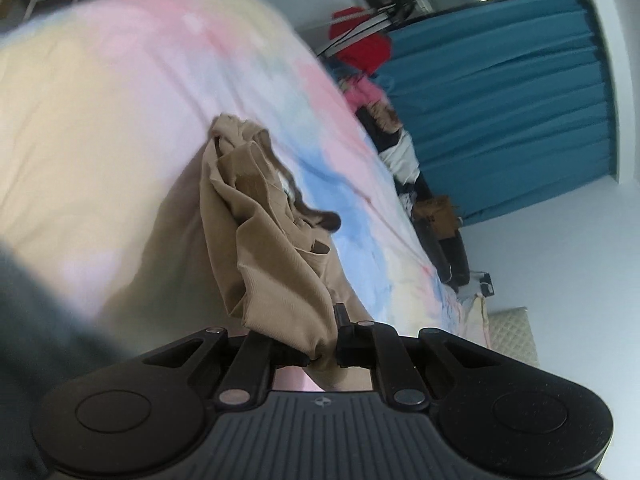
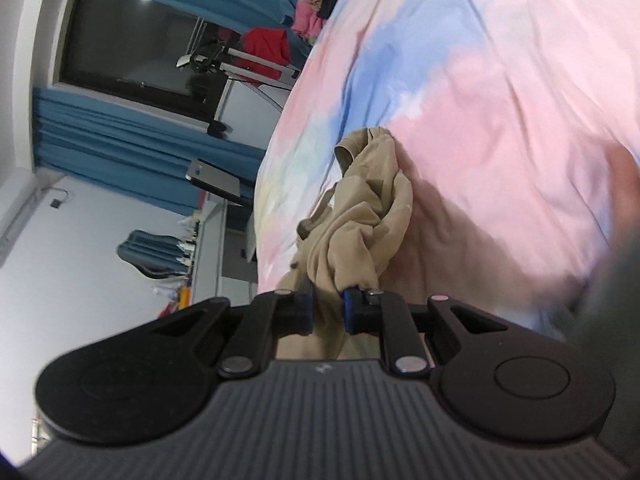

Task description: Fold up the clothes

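Note:
A tan garment [image 1: 264, 232] hangs bunched above a pastel tie-dye bedspread [image 1: 132, 92]. My left gripper [image 1: 322, 350] is shut on one end of it, the cloth pinched between the black fingers. In the right wrist view the same tan garment [image 2: 360, 216] droops in folds over the bedspread [image 2: 500, 80], and my right gripper [image 2: 328, 312] is shut on its other end, blue pads pressed into the fabric. Both views are tilted sideways and partly blurred. The rest of the garment's shape is hidden in its own folds.
A pile of mixed clothes [image 1: 384, 120] lies along the bed's far edge, with a red garment [image 1: 360, 40] beyond it. Teal curtains [image 1: 500, 100] cover the wall. A dark window [image 2: 132, 40] and a desk with bottles [image 2: 208, 240] stand beside the bed.

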Motion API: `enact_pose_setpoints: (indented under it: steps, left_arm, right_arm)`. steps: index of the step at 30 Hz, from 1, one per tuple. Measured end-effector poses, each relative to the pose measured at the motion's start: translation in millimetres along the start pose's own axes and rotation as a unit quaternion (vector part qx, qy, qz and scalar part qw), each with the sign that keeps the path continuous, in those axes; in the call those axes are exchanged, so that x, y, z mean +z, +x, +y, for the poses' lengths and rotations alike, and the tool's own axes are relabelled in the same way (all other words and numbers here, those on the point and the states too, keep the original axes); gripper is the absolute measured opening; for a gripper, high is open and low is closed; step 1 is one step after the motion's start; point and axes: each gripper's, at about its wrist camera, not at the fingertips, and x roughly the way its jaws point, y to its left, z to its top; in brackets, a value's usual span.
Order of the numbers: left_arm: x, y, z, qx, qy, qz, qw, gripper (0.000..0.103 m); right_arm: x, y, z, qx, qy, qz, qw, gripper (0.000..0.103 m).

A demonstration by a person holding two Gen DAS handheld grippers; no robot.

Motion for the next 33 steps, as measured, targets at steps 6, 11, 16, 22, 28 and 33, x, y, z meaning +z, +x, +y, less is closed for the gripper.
enact_pose_setpoints:
  steps: [6, 11, 16, 22, 28, 33]
  left_arm:
    - [28.7, 23.7, -12.0, 0.003, -0.026, 0.001, 0.9996, 0.012]
    - [80.8, 77.1, -18.6, 0.021, -0.040, -0.007, 0.9990, 0.013]
    - [138.9, 139.0, -22.4, 0.045, -0.055, -0.016, 0.9974, 0.013]
    - [181.7, 214.7, 15.0, 0.080, -0.043, -0.010, 0.9958, 0.013]
    - [198.6, 261.1, 45.5, 0.099, -0.026, 0.015, 0.9947, 0.013]
    - [194.6, 263.4, 41.4, 0.098, 0.012, 0.014, 0.9951, 0.014]
  right_arm:
    - [23.1, 21.6, 11.1, -0.013, 0.036, -0.003, 0.999, 0.017]
    - [55.6, 78.0, 31.0, -0.024, 0.042, -0.006, 0.999, 0.018]
    - [86.8, 149.8, 34.7, -0.050, 0.060, -0.006, 0.997, 0.018]
    - [113.9, 235.5, 7.8, -0.087, 0.074, 0.016, 0.993, 0.018]
    - [121.6, 276.2, -17.1, -0.109, 0.065, 0.041, 0.991, 0.018]
    - [122.4, 276.1, -14.1, -0.106, 0.042, 0.049, 0.992, 0.018]
